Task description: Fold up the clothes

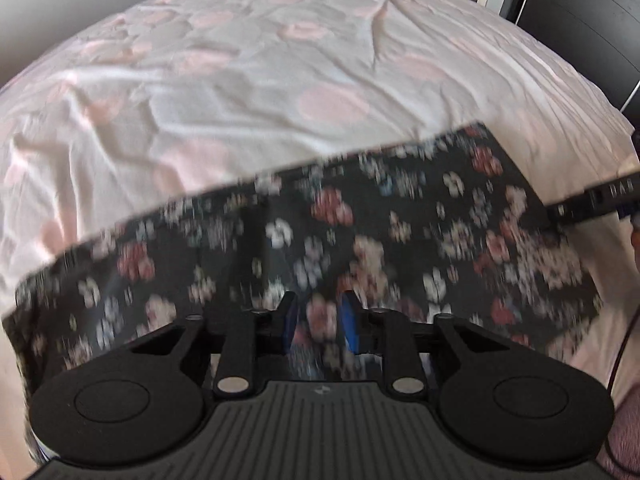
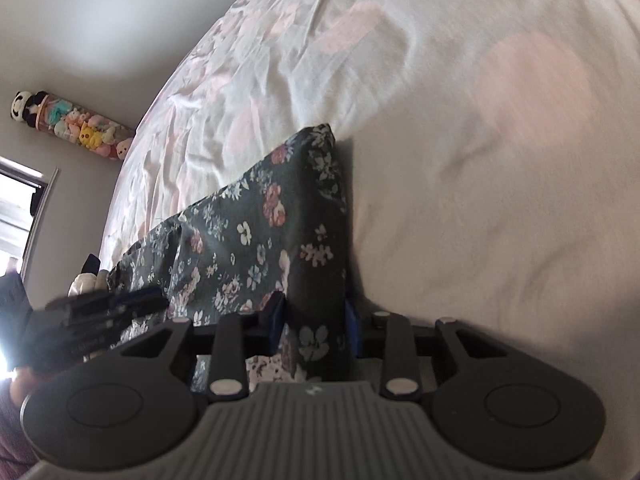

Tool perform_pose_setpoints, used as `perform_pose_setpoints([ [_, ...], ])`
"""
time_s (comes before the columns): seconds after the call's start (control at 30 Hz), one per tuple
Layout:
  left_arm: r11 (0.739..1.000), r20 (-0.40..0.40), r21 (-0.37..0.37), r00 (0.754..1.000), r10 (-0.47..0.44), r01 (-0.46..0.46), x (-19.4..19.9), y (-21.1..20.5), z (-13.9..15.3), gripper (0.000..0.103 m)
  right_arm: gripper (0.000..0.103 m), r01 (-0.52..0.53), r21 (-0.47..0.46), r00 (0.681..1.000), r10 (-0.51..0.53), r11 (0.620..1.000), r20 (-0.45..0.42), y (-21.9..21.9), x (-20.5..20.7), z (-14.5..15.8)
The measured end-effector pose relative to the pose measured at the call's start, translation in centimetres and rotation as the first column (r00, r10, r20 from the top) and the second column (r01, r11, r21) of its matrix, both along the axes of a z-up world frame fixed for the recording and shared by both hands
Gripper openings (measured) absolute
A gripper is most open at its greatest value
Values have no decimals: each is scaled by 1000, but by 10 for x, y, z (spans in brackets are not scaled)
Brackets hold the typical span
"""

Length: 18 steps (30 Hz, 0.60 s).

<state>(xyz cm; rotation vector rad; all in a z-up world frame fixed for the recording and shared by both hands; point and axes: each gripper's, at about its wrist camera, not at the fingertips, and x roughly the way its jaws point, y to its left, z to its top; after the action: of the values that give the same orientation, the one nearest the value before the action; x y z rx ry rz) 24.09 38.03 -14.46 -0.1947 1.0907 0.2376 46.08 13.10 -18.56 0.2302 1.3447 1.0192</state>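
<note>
One dark floral garment (image 1: 360, 240) stretched above a bed (image 1: 240, 80), two hand-held grippers, left hand-held gripper (image 1: 318, 326) and right hand-held gripper (image 2: 316, 328) each clamping its cloth edge, one tube of plush toys (image 2: 72, 124) on wall

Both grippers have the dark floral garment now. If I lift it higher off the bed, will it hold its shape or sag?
Likely sags: the floral garment already drapes in soft folds between the left gripper and right gripper. Probably light; it looks thin above the bedsheet.

Dark floral garment (image 1: 360, 232) stretched across bed
</note>
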Motion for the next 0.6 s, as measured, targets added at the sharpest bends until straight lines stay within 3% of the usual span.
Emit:
perform_pose_setpoints([
  [0.23,997,-2,-58,999,53,-53,-13,3,-16,13,14,54,-46,998,-53,997,32,8,-14,9],
  [0.4,995,26,-79,998,56,-54,-29,8,-6,12,9,59,-76,997,-54,995,60,19,-20,36],
  [0.6,994,52,-109,998,-19,25,-51,-4,3,12,8,33,-78,996,-26,996,88,39,-31,85],
])
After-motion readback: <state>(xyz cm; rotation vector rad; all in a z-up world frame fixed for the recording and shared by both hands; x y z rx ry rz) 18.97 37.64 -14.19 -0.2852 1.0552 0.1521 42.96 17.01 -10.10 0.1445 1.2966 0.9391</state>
